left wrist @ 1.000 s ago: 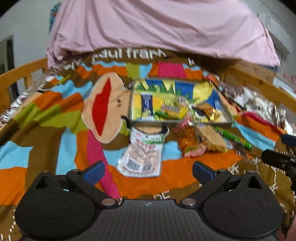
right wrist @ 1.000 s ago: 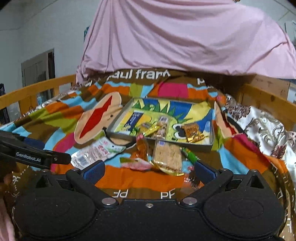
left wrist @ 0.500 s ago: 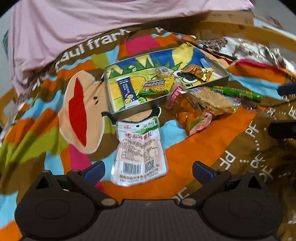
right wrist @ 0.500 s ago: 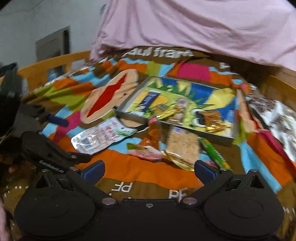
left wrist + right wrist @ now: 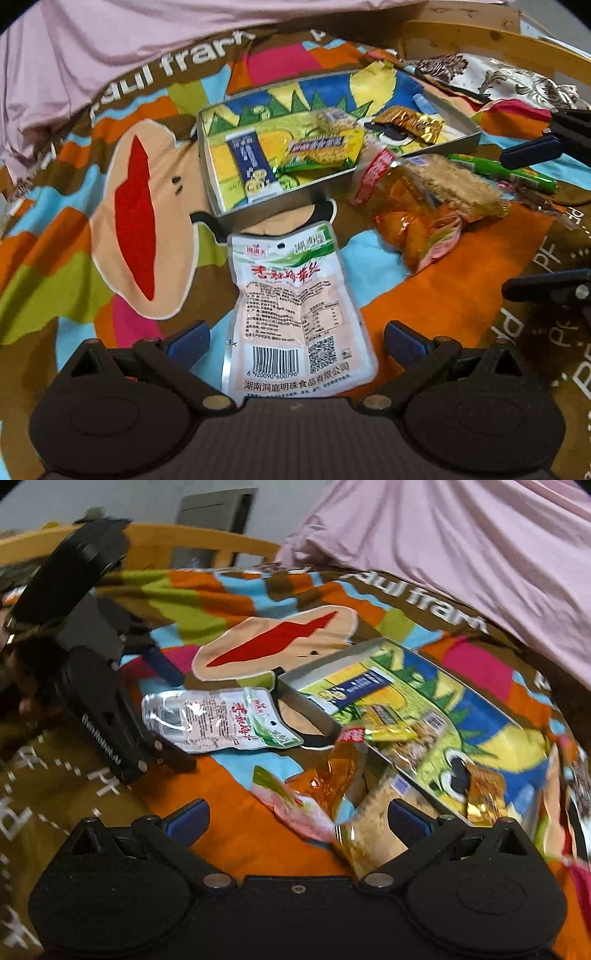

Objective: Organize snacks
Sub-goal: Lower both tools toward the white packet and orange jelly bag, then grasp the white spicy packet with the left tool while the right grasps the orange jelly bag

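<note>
A colourful metal tray lies on the bedspread and holds several snack packets. A white pouch with a barcode lies in front of the tray. My left gripper is open, its fingers on either side of the pouch's near end. An orange packet, a cracker bar and a green stick lie to the right. My right gripper is open above the orange packet and cracker bar.
A striped cartoon bedspread covers the bed. A pink sheet is heaped at the back. A wooden rail runs along the right side. The left gripper's body shows at the left of the right wrist view.
Both grippers have come lower and closer to the snacks. The left one now straddles the white pouch. The right one has swung towards the orange packet and cracker bar.
</note>
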`<state>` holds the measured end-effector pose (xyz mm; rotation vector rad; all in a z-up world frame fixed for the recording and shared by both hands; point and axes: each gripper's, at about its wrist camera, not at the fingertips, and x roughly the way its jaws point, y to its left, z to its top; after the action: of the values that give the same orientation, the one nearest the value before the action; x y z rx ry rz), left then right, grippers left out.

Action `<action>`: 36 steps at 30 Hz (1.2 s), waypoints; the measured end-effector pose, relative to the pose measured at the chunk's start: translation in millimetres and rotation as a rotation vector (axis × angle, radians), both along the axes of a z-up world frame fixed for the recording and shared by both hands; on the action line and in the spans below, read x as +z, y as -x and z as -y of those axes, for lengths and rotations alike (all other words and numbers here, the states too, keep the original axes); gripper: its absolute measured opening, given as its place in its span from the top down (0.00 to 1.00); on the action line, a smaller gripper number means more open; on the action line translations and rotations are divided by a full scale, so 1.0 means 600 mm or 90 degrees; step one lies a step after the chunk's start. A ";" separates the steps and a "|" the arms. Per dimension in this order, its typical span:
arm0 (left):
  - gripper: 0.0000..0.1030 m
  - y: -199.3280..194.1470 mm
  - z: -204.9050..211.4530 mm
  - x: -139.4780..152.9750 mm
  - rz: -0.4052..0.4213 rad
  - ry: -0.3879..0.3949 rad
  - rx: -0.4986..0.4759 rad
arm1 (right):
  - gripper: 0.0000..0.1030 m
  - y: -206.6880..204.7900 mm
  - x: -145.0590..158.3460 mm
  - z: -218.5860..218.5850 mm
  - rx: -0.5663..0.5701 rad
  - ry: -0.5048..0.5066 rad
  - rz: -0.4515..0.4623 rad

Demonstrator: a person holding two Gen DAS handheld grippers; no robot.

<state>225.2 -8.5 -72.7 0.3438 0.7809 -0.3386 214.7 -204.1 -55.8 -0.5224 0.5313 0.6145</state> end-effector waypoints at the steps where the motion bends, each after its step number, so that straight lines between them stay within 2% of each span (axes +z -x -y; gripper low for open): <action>1: 0.01 -0.005 -0.002 -0.003 -0.005 0.004 0.000 | 0.01 -0.006 -0.004 -0.001 0.009 0.007 0.003; 9: 0.02 -0.032 -0.001 -0.006 0.002 0.007 -0.012 | 0.01 -0.072 -0.033 -0.006 0.042 0.034 -0.026; 15: 0.11 -0.030 0.007 -0.007 0.010 -0.010 -0.043 | 0.01 -0.086 -0.046 -0.024 0.084 0.042 -0.022; 17: 0.16 -0.030 0.010 -0.009 0.007 -0.011 -0.055 | 0.08 -0.093 -0.044 -0.028 0.097 0.032 -0.038; 19: 0.17 -0.031 0.011 -0.011 0.010 -0.013 -0.056 | 0.10 -0.099 -0.043 -0.029 0.099 0.024 -0.050; 21: 0.18 -0.031 0.009 -0.011 0.012 -0.005 -0.057 | 0.17 -0.104 -0.041 -0.026 0.100 0.015 -0.074; 23: 0.20 -0.032 0.006 -0.009 0.013 0.003 -0.055 | 0.20 -0.115 -0.039 -0.019 0.088 -0.003 -0.117; 25: 0.22 -0.032 0.006 -0.007 0.012 0.005 -0.054 | 0.20 -0.121 -0.038 -0.016 0.079 -0.016 -0.135; 29: 0.20 -0.033 0.007 -0.010 0.010 0.001 -0.052 | 0.20 -0.122 -0.044 -0.022 0.054 -0.032 -0.137; 31: 0.17 -0.037 0.006 -0.015 0.002 0.004 -0.046 | 0.25 -0.121 -0.046 -0.020 0.039 -0.052 -0.131; 33: 0.18 -0.040 0.002 -0.016 -0.002 0.018 -0.036 | 0.37 -0.117 -0.044 -0.019 0.033 -0.064 -0.130; 36: 0.23 -0.038 -0.001 -0.011 0.002 0.028 -0.031 | 0.40 -0.106 -0.042 -0.024 0.014 -0.057 -0.118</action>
<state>247.8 -7.8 -79.2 0.3224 0.7610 -0.4006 278.0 -189.7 -81.0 -0.3894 0.6697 0.7092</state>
